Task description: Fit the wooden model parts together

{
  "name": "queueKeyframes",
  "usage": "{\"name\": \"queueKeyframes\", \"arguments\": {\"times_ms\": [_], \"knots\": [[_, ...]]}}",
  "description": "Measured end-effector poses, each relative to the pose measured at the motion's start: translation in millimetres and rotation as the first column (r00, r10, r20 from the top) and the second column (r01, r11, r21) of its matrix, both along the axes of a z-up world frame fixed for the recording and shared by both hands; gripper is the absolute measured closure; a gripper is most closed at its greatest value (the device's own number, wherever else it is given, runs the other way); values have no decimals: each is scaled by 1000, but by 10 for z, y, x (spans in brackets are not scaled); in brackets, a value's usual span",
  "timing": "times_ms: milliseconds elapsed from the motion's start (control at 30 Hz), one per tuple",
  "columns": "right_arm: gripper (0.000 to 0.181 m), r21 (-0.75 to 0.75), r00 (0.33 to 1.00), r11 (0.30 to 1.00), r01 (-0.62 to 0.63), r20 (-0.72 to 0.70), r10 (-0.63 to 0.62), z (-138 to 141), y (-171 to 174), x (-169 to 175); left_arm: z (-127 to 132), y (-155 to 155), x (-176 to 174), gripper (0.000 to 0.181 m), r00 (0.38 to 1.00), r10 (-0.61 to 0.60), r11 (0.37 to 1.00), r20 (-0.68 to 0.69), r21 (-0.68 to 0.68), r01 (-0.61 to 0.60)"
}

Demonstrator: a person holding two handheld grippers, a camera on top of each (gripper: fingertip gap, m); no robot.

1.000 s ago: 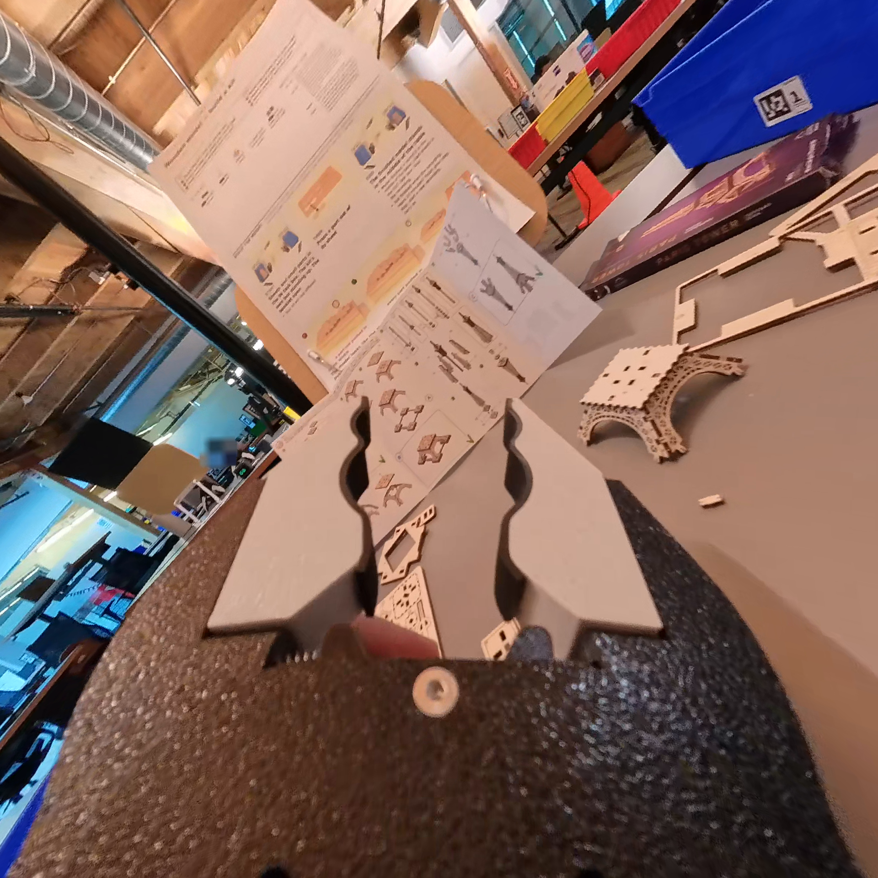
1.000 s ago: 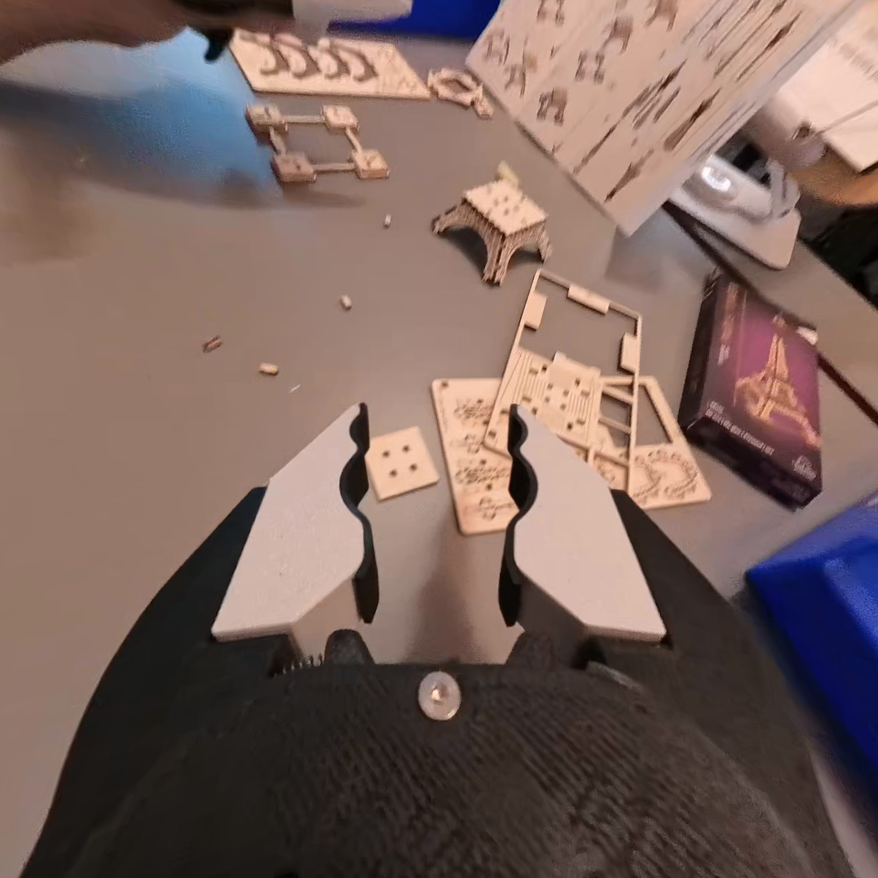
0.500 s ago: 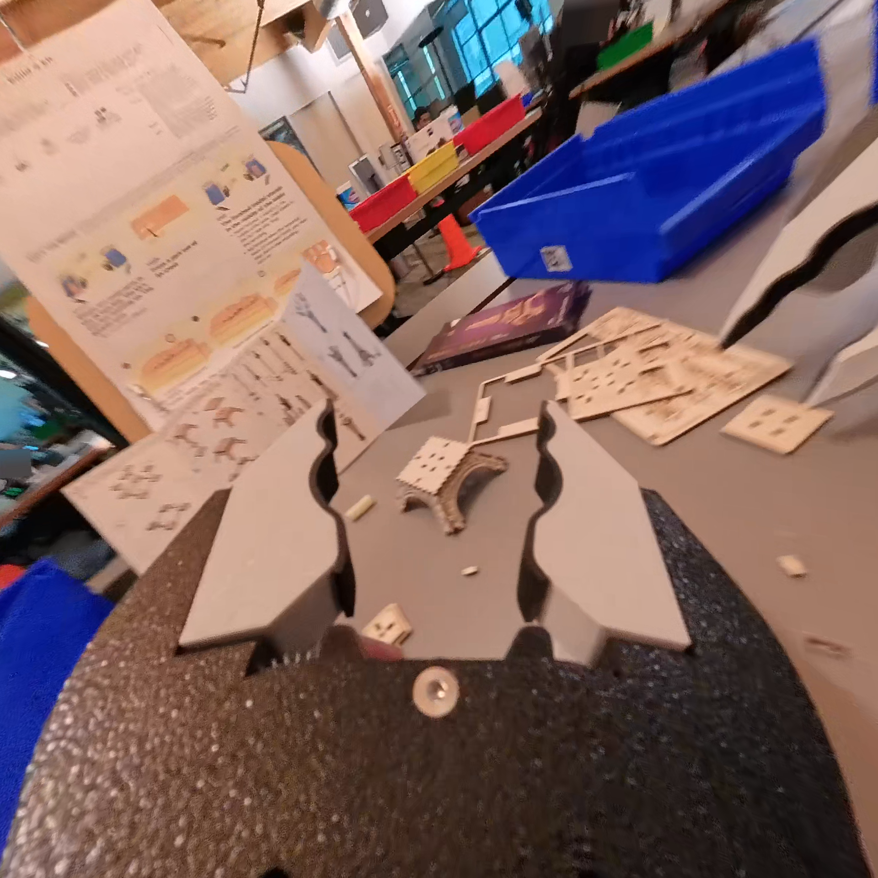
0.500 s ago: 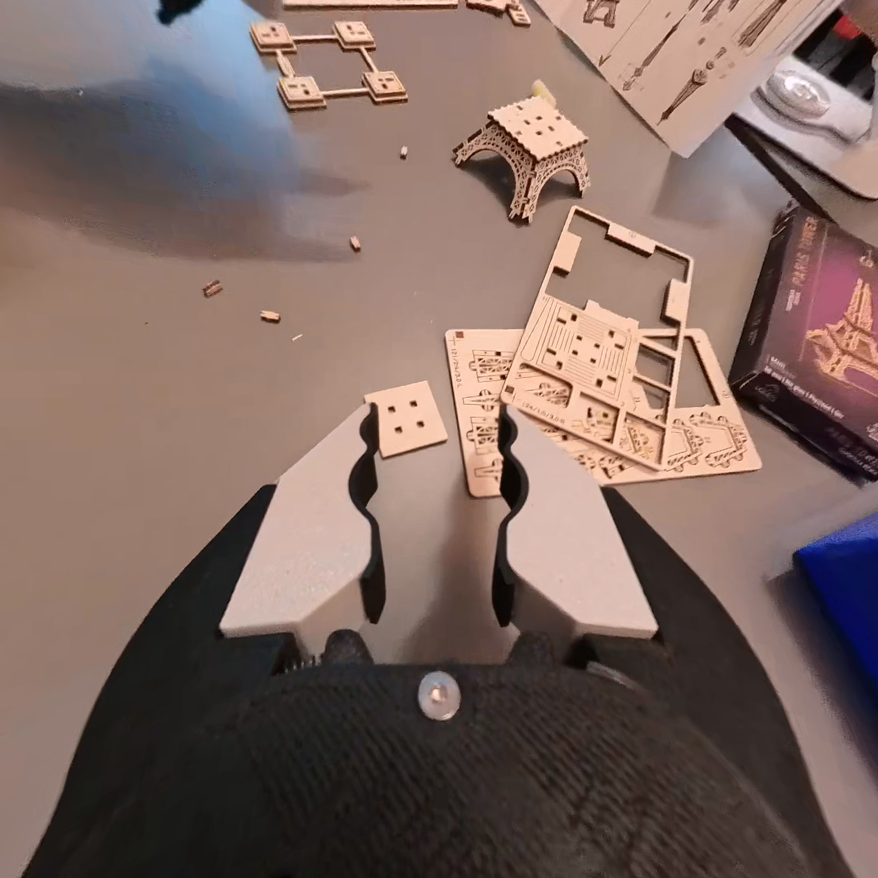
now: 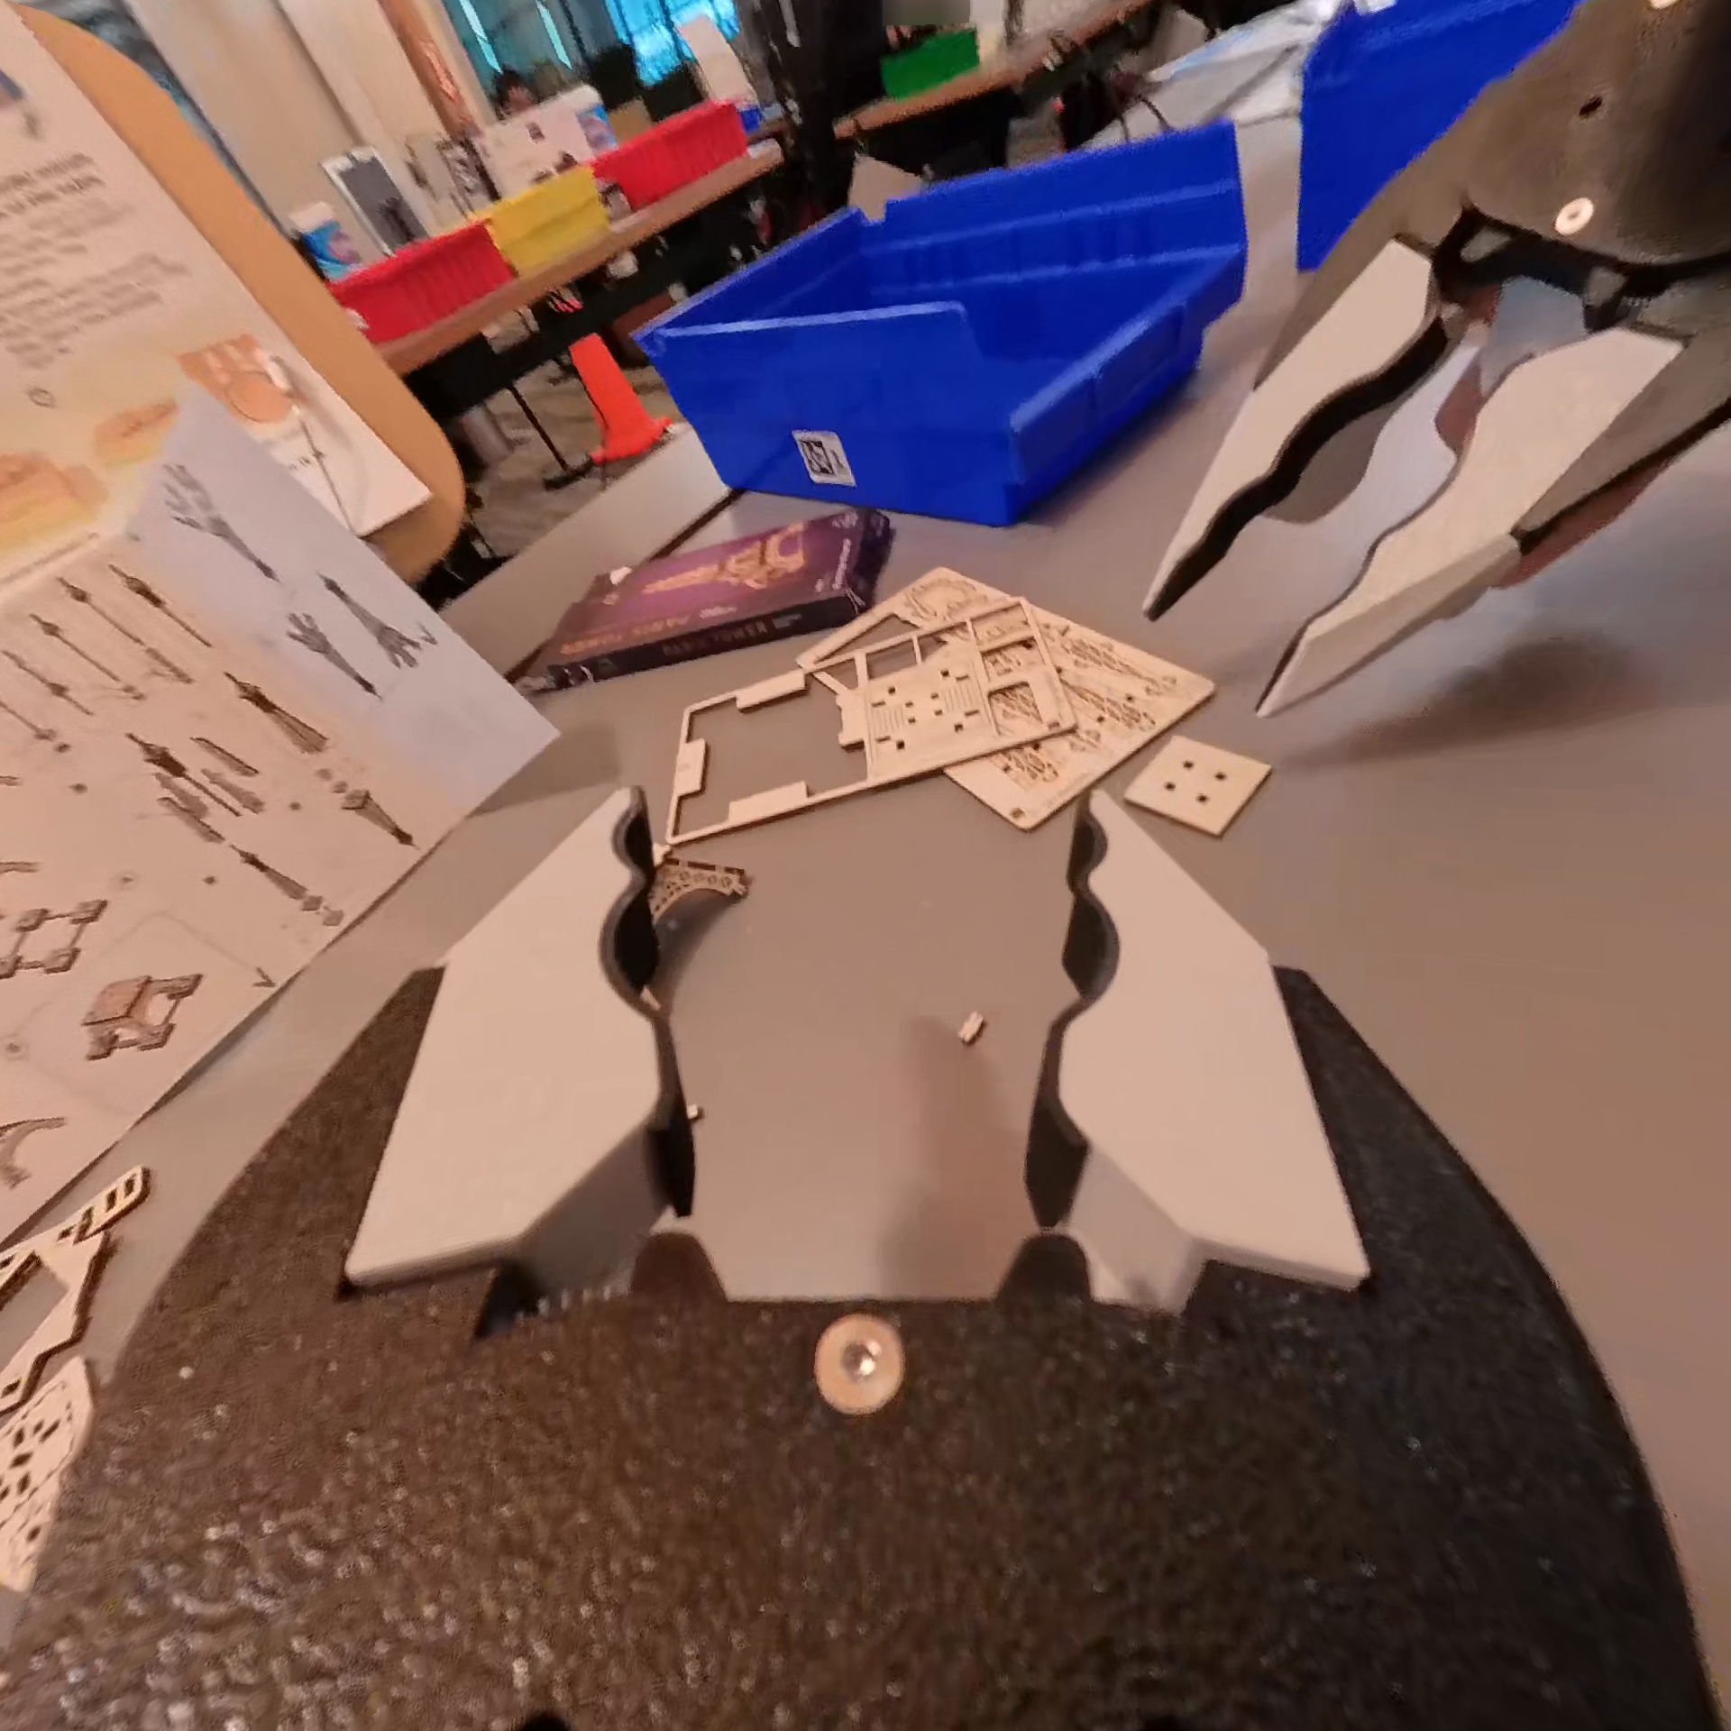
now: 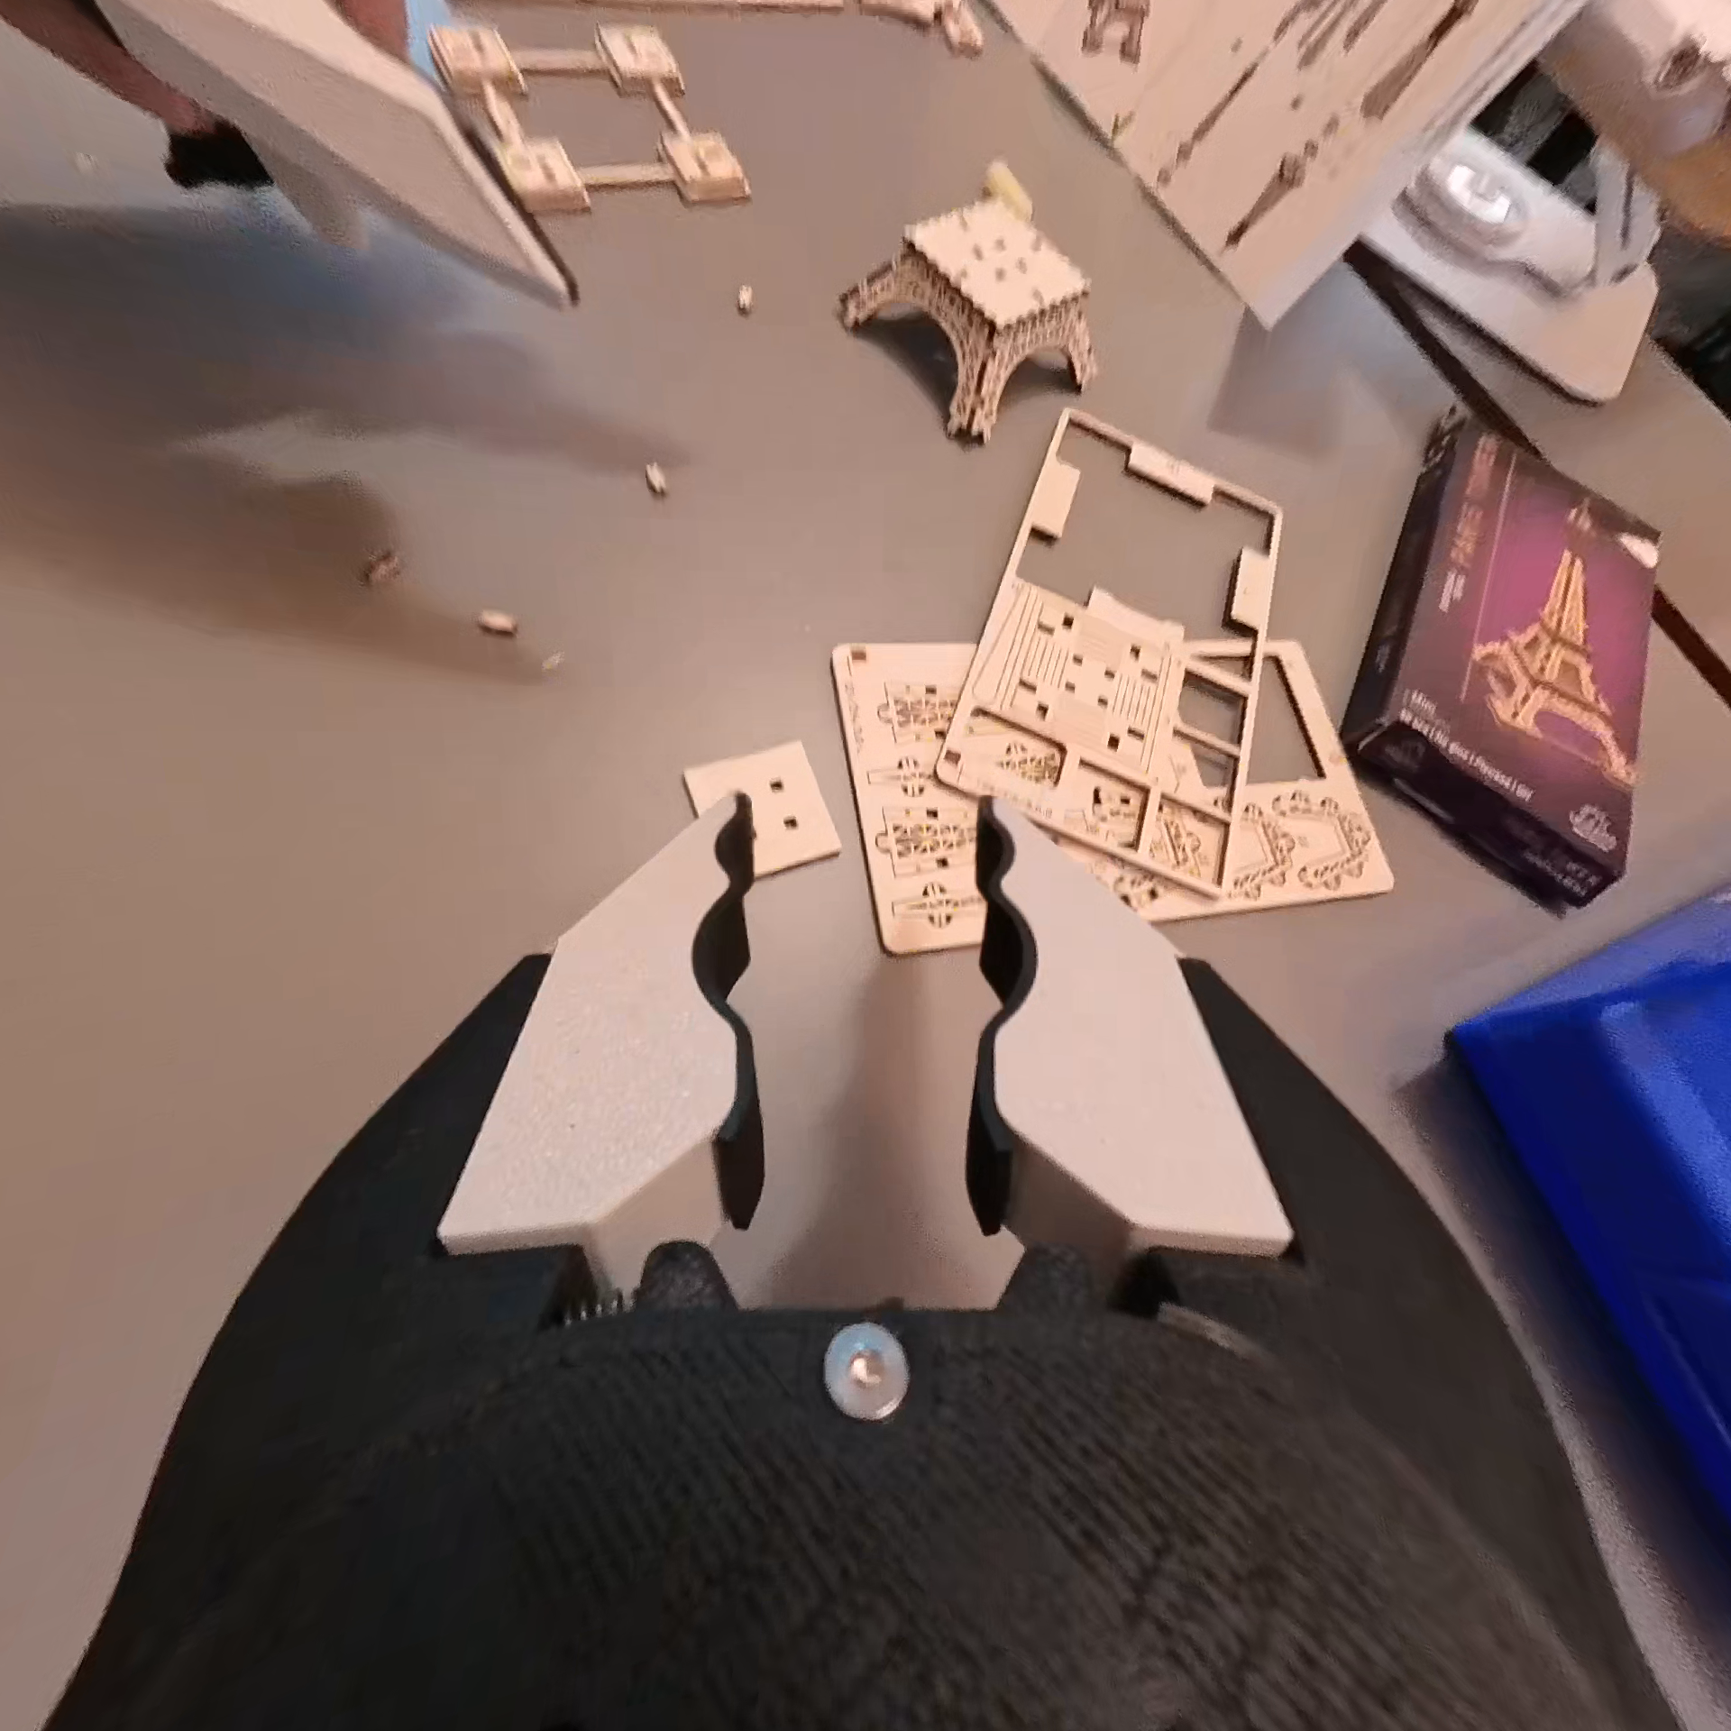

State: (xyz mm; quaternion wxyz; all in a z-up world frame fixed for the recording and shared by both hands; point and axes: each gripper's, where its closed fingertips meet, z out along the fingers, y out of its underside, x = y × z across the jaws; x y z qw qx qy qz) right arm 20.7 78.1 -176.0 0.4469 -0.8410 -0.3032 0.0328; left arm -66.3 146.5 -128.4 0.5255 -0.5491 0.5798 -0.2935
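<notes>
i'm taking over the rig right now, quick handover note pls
Left claw: open, empty, low over the grey table.
Right claw: open, empty, its tips right at the small square plate with four holes.
Parts: assembled arched tower base stands farther back; two overlapping part sheets lie beside the plate; square four-pad frame beyond.
Done: base built.
Left: probably grasp the plate and fit it; everything above the base remains.

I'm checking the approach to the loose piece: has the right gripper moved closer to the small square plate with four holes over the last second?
Yes. The right gripper has advanced toward the square plate; its left fingertip now overlaps the plate's edge in view.
</notes>
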Motion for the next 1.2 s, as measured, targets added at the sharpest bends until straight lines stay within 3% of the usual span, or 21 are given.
{"name": "queueKeyframes", "arguments": {"times_ms": [133, 233, 400, 567, 767, 867, 967, 1100, 1200], "knots": [[134, -63, 1000, 998, 4, 21, -3, -141, -68, 69, -31, 72, 18, 111, 996, -69, 998, -49, -11, 68], [132, -98, 1000, 995, 8, -23, -10, -206, -68, 94, -47, 192, -26, 112, 998, -55, 996, -43, -69, 52], [124, -162, 996, 985, -61, -76, 50, -341, -20, 3, -22, 89, -31, 127, 988, -149, 971, 37, -185, 154], [116, -176, 994, 980, -88, -74, 76, -348, 44, -32, -92, 94, -19, 122, 985, -174, 967, -10, -188, 169], [117, -153, 992, 985, -86, -106, 70, -347, 48, -51, -206, 2, 30, 124, 977, -215, 948, -14, -245, 205], [118, -141, 990, 985, -99, -115, 83, -347, 53, -69, -277, 9, 34, 125, 976, -211, 959, -55, -207, 196], [121, -139, 989, 984, -112, -113, 96, -345, 41, -76, -220, 50, 28, 127, 979, -200, 971, -38, -144, 193], [127, -152, 988, 979, -137, -98, 123, -343, -19, -103, -241, 85, 6, 126, 982, -187, 963, -15, -202, 180], [129, -163, 987, 976, -147, -90, 133, -343, -46, -100, -217, 118, -18, 126, 985, -170, 971, -13, -172, 165]]}}
